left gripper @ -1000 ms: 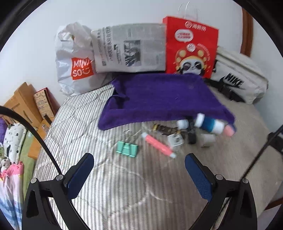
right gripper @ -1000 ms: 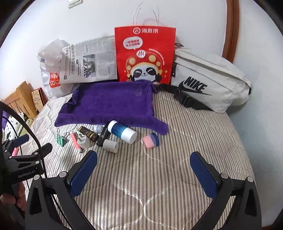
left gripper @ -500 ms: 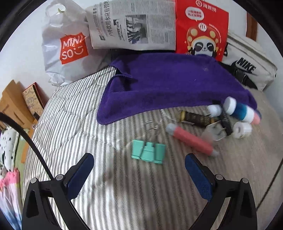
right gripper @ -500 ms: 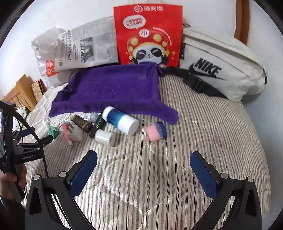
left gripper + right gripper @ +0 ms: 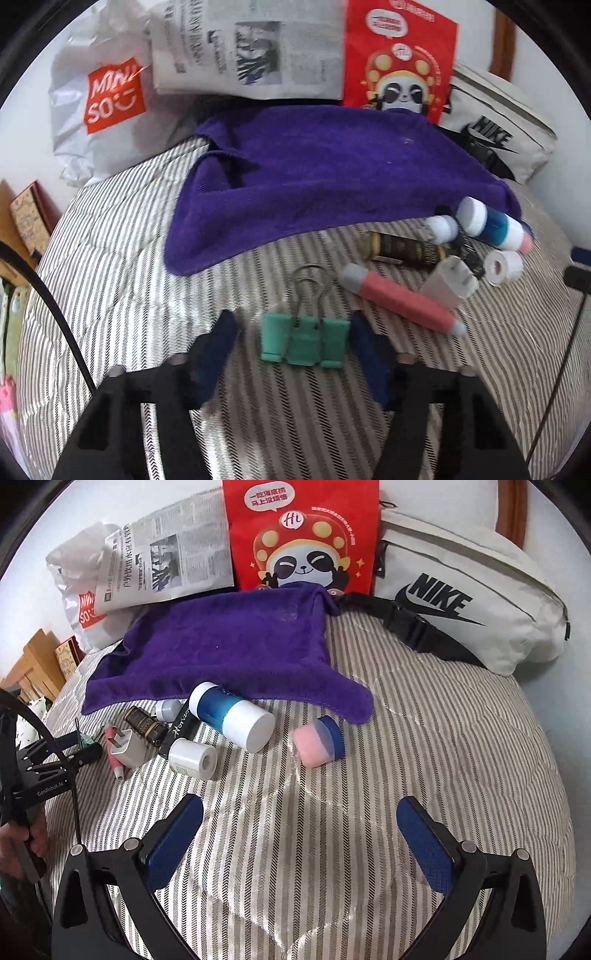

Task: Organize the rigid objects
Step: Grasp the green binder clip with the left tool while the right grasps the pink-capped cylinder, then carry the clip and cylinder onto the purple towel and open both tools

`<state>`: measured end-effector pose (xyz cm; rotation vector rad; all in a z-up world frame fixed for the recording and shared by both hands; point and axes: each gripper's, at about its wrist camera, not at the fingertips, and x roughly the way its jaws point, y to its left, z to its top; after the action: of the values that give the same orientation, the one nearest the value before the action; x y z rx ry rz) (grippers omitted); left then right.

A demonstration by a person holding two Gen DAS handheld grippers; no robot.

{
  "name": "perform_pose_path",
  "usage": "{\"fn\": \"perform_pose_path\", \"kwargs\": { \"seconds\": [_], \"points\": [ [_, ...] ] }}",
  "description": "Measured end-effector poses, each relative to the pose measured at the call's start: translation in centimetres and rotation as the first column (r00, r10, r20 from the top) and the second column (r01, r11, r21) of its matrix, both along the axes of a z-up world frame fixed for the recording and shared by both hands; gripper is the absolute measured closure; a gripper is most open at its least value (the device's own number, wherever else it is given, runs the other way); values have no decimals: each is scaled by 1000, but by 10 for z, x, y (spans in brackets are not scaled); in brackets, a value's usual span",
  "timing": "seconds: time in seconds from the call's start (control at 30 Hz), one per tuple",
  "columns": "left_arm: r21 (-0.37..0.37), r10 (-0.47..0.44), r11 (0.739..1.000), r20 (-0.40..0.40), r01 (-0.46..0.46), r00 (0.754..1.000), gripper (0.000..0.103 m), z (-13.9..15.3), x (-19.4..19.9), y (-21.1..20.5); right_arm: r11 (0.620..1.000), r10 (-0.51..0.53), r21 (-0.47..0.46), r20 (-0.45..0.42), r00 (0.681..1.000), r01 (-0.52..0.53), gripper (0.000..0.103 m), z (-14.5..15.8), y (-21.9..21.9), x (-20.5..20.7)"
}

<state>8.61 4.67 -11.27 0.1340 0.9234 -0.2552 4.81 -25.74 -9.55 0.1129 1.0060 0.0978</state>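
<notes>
A green binder clip (image 5: 304, 341) lies on the striped bed between the fingers of my left gripper (image 5: 295, 339), which stand close on either side without clearly touching it. Beyond it lie a pink tube (image 5: 400, 299), a white plug adapter (image 5: 448, 282), a dark bottle (image 5: 404, 249), a blue and white bottle (image 5: 489, 225) and a white roll (image 5: 504, 266). My right gripper (image 5: 299, 834) is open and empty, short of the blue and white bottle (image 5: 232, 716), the white roll (image 5: 192, 757) and a pink and blue cap (image 5: 320, 746). The left gripper shows at far left (image 5: 70, 751).
A purple towel (image 5: 332, 177) lies behind the objects. Against the wall stand a Miniso bag (image 5: 99, 107), a newspaper (image 5: 251, 48), a red panda bag (image 5: 303, 535) and a white Nike bag (image 5: 461, 602). Wooden furniture (image 5: 33, 664) is at the left of the bed.
My left gripper moved forward and down to the green binder clip and its fingers narrowed around it. My right gripper moved closer to the bottles and stayed open.
</notes>
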Motion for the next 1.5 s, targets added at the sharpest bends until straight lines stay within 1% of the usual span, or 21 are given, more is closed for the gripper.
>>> {"fn": "perform_pose_path", "kwargs": {
  "seconds": [0.03, 0.13, 0.23, 0.3, 0.37, 0.43, 0.5, 0.57, 0.6, 0.63, 0.67, 0.73, 0.83, 0.87, 0.9, 0.97, 1.07, 1.3, 1.4, 1.5],
  "points": [
    [-2, -13, 1000, 2, 13, 1000, 63, 1, -2, -3, 1000, -2, 5, 1, 1000, 2, 0, 0, -1, 0],
    [16, 3, 1000, 4, -3, 1000, 63, 2, -5, -7, 1000, -9, 27, 6, 1000, 8, 0, 1, -7, 0],
    [4, 14, 1000, -19, -14, 1000, 63, 4, -6, -10, 1000, -10, 30, 16, 1000, 9, 0, 3, -13, -1],
    [15, 18, 1000, -14, -18, 1000, 63, 3, -10, -13, 999, -10, 37, 19, 1000, 9, 0, 2, -18, -1],
    [24, 33, 999, 0, -33, 999, 63, 2, -13, -14, 999, -7, 47, 23, 1000, 6, 0, -2, -20, 1],
    [6, 49, 999, 1, -49, 999, 63, 2, -13, -12, 999, -7, 47, 20, 1000, 6, 1, -9, -21, 7],
    [11, 47, 999, 9, -47, 999, 62, 2, -15, -13, 1000, 8, 29, 19, 1000, -9, 3, -18, -18, 17],
    [19, 50, 999, 9, -50, 999, 62, 2, -15, -14, 999, 43, -19, 16, 999, -43, 11, -25, -11, 26],
    [24, 52, 998, 10, -52, 999, 62, 2, -15, -14, 997, 64, -46, 22, 998, -63, 22, -28, -7, 30],
    [30, 51, 998, 12, -52, 999, 62, 2, -15, -15, 994, 85, -70, 24, 996, -83, 30, -32, -2, 34],
    [30, 51, 998, 12, -52, 999, 62, 3, -16, -15, 992, 97, -83, 18, 995, -96, 32, -36, 0, 39],
    [24, 52, 998, 9, -52, 999, 62, 3, -15, -14, 992, 114, -60, 48, 992, -111, 40, -37, 1, 43],
    [16, 52, 999, 6, -52, 999, 62, 3, -15, -13, 993, 115, -36, 79, 990, -113, 59, -40, -1, 45],
    [16, 52, 999, 7, -52, 999, 62, 2, -15, -14, 994, 111, -26, 84, 990, -109, 60, -40, -2, 44],
    [15, 52, 999, 6, -53, 999, 62, 3, -15, -13, 994, 105, -13, 84, 991, -104, 63, -40, -5, 44],
    [15, 52, 999, 6, -53, 999, 62, 3, -15, -14, 995, 104, -2, 84, 991, -104, 62, -42, -6, 45],
    [14, 53, 999, 8, -53, 999, 62, 3, -15, -14, 994, 109, -37, 85, 990, -106, 62, -44, -3, 45],
    [13, 53, 999, 7, -53, 999, 62, 3, -15, -13, 994, 109, -31, 90, 990, -106, 60, -46, -2, 45],
    [10, 53, 999, 4, -53, 999, 62, 3, -15, -13, 994, 106, -40, 91, 990, -103, 62, -45, -2, 45],
    [4, 55, 998, -5, -55, 998, 63, 5, -14, -12, 992, 110, -69, 88, 990, -105, 64, -44, 3, 44]
  ]
}}
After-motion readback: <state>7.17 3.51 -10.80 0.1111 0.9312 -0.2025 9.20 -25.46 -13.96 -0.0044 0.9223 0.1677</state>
